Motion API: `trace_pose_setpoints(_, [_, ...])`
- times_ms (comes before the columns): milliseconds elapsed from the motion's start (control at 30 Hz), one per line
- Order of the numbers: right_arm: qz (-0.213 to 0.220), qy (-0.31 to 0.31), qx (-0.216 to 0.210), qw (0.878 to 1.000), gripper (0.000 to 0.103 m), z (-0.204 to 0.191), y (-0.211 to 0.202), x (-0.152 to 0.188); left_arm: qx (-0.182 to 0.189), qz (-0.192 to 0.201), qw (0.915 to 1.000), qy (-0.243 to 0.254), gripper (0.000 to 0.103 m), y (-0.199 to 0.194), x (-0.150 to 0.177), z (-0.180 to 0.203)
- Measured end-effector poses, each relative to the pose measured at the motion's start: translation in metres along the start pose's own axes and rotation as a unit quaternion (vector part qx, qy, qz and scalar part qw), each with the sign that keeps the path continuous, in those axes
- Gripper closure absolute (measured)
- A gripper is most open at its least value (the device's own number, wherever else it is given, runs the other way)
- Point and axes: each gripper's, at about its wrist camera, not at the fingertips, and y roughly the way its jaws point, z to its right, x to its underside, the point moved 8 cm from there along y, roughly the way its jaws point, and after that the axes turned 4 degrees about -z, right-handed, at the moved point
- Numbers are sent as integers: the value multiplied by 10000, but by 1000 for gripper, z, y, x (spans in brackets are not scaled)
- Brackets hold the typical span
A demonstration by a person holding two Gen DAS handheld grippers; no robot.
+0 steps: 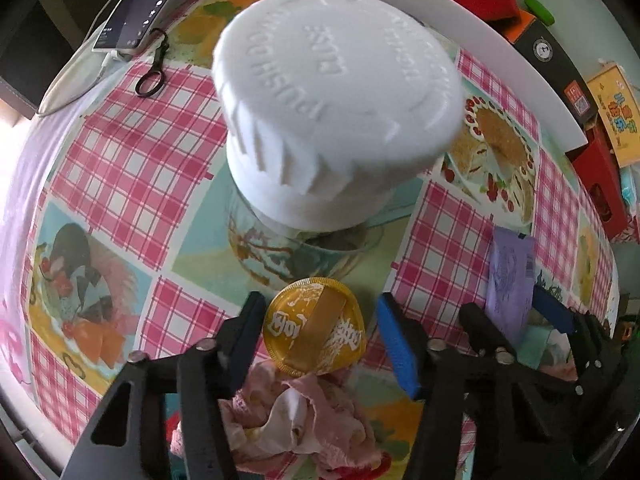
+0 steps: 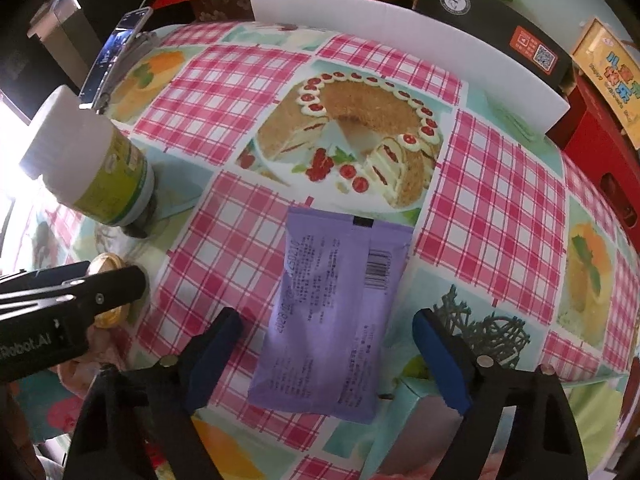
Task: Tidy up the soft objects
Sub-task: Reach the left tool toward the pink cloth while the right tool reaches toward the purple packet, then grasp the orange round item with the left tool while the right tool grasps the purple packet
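A round gold foil packet (image 1: 314,326) lies flat on the patterned tablecloth (image 1: 132,152), just above a crumpled pink cloth (image 1: 304,420). My left gripper (image 1: 320,304) points down over the packet with a finger on each side of it; the blue pad on the right stands slightly clear, so the jaws are open. A purple sachet (image 2: 332,312) lies lengthwise between the fingers of my right gripper (image 2: 328,316), which is open with a gap on both sides. The left wrist view also shows the purple sachet (image 1: 510,280) at its right.
A white-capped bottle (image 1: 332,120) with a green label (image 2: 116,184) stands just beyond the gold packet. A phone (image 1: 148,4) and a black clip (image 1: 154,68) lie at the far left. A white board (image 2: 400,44) and boxes (image 2: 492,28) line the back. A teal box (image 2: 424,404) sits near the right gripper.
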Motion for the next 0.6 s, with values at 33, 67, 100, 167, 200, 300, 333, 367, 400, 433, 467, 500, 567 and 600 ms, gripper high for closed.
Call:
trace_pose_setpoints(33, [15,0,-7,10000,21,0,0,-1,-40,17,10000,21,51,0,0,1])
trace_pose_setpoints(67, [30,2,-12,10000,24,0,0,-1,-73,38,10000,36,53,-1,1,2])
trace_pose_setpoints(100, [39,5,-22,10000,27,0,-1,-1,-50,62,10000,41,53,-1,3,2])
trace_pose_setpoints(167, [56,20,-50,10000,32,2,-3,-2,8,105,9999,34,54,-2,6,5])
trace_pose_setpoints(200, [71,29,-51,10000,36,2,-4,-1,65,123,9999,18,54,-3,7,6])
trace_pose_setpoints(300, [107,72,-66,9999,42,4,-5,-1,225,178,9996,3,54,-4,9,8])
trace_pose_setpoints(333, [109,86,-81,9999,42,5,-5,0,244,197,9995,15,54,-3,10,10])
trace_pose_setpoints(367, [111,95,-97,9998,42,5,-6,-1,250,234,9994,17,54,-3,10,12])
trace_pose_setpoints(400, [124,105,-122,9998,43,5,-5,-2,265,281,9993,14,54,-3,12,14])
trace_pose_setpoints(433, [139,105,-133,9998,43,6,-4,-2,292,321,9991,0,54,-3,14,17])
trace_pose_setpoints(467, [149,118,-139,9997,45,5,-7,-2,339,377,9987,-25,54,-3,15,19])
trace_pose_setpoints(500, [160,131,-141,9997,46,4,-7,-2,359,418,9985,-40,54,-3,17,21])
trace_pose_setpoints(567, [186,170,-164,9995,47,6,-9,1,374,507,9980,-18,54,-2,23,28])
trace_pose_setpoints(600, [199,184,-184,9995,47,7,-9,1,408,580,9975,-43,54,-3,25,29])
